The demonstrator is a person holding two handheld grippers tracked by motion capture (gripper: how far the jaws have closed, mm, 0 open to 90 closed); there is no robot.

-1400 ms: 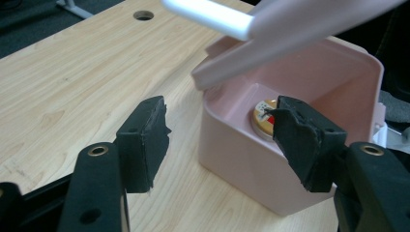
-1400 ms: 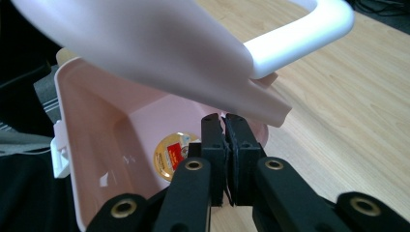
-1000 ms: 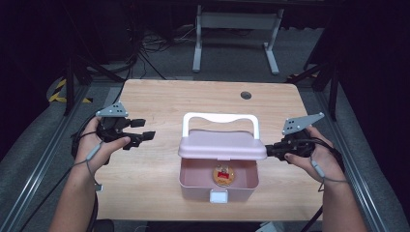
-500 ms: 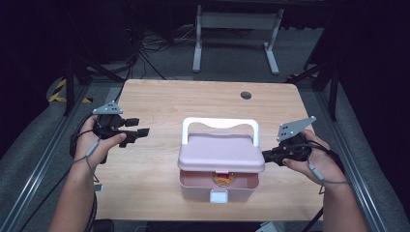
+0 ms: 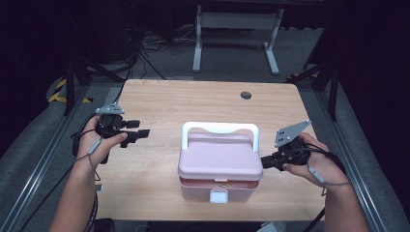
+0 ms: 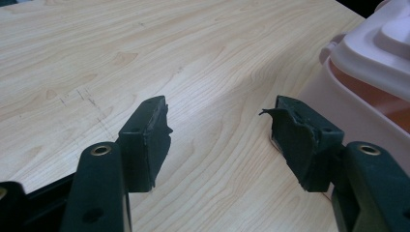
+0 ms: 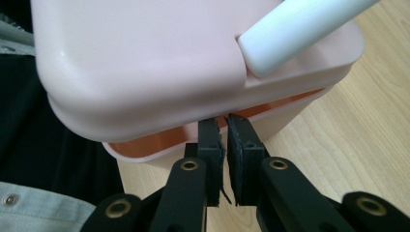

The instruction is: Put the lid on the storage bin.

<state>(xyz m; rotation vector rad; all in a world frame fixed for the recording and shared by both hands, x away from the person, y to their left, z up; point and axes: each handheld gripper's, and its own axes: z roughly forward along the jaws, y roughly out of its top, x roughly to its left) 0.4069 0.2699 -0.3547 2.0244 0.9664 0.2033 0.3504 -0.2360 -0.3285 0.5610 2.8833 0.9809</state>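
From the high view, a pink lidded box (image 5: 220, 164) with a white handle (image 5: 220, 129) sits near the table's (image 5: 193, 101) front edge, lid almost down, contents hidden. The right gripper (image 5: 267, 163) touches the lid's right edge; the left gripper (image 5: 141, 135) hovers near the left edge.

In the left gripper view, the left gripper (image 6: 217, 140) has its jaws wide apart over bare wood, the box (image 6: 377, 82) beside it.

In the right gripper view, the right gripper (image 7: 225, 140) has its jaws nearly together under the lid (image 7: 140, 63) rim, above the orange-lined base (image 7: 159, 145).
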